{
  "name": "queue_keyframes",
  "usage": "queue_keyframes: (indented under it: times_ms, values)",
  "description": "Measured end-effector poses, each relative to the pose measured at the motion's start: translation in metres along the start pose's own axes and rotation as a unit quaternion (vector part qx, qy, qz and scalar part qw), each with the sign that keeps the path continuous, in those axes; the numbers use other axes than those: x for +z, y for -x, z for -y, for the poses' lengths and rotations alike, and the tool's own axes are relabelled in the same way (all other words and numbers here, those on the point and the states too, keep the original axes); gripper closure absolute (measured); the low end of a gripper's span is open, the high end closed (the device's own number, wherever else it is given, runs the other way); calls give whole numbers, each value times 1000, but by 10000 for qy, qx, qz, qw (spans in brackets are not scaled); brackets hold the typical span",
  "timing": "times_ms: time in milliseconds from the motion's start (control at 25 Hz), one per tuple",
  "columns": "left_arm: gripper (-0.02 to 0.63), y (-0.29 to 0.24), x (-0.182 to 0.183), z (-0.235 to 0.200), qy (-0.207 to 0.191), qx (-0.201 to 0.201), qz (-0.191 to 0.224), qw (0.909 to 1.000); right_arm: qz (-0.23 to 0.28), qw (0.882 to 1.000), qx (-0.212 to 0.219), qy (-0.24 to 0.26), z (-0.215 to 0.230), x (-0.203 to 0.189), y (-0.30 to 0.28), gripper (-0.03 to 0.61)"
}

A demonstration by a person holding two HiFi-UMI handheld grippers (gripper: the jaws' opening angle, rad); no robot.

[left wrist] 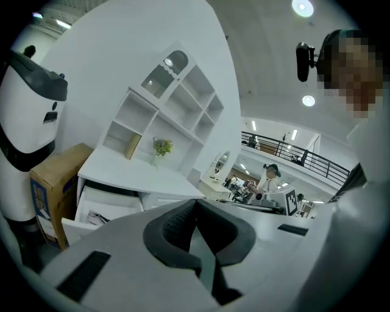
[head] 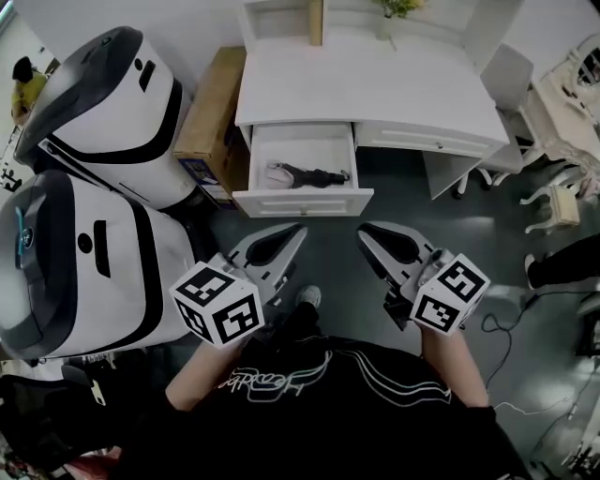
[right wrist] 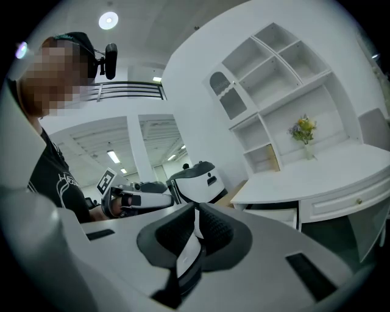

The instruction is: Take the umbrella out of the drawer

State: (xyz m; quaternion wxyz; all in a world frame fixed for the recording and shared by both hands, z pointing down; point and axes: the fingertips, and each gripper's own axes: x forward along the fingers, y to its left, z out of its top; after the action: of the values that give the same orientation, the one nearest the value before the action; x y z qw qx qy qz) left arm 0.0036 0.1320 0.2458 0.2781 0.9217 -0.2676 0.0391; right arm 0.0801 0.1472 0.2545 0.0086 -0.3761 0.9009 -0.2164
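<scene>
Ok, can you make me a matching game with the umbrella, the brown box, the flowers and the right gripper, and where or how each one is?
Things:
1 umbrella
2 cardboard box
3 flowers
4 right gripper

Places or states:
A at the back of the desk top
B shut and empty
C lying in the open drawer
D beside the desk, at its left in the head view

Pairs: 1-C, 2-D, 3-A, 4-B

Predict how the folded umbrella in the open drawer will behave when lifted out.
The umbrella is folded short, so it probably lifts as one fairly stiff, light piece. Its pale bunched fabric looks soft and may give when squeezed. Lying flat in the drawer, it seems unlikely to tip.
</scene>
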Motion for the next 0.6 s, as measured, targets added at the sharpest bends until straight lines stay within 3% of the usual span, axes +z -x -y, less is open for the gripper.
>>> queue_keyframes:
  times_ms: [240, 600]
  values:
    - [595, -33, 44, -105, 210, 82, -129, 9997, -247, 9993, -225, -177, 71, 21, -88, 526]
    - [595, -77, 57, -195, 308, 194, -315, 9988, -995, 9945, -338, 4, 148, 3, -162, 525]
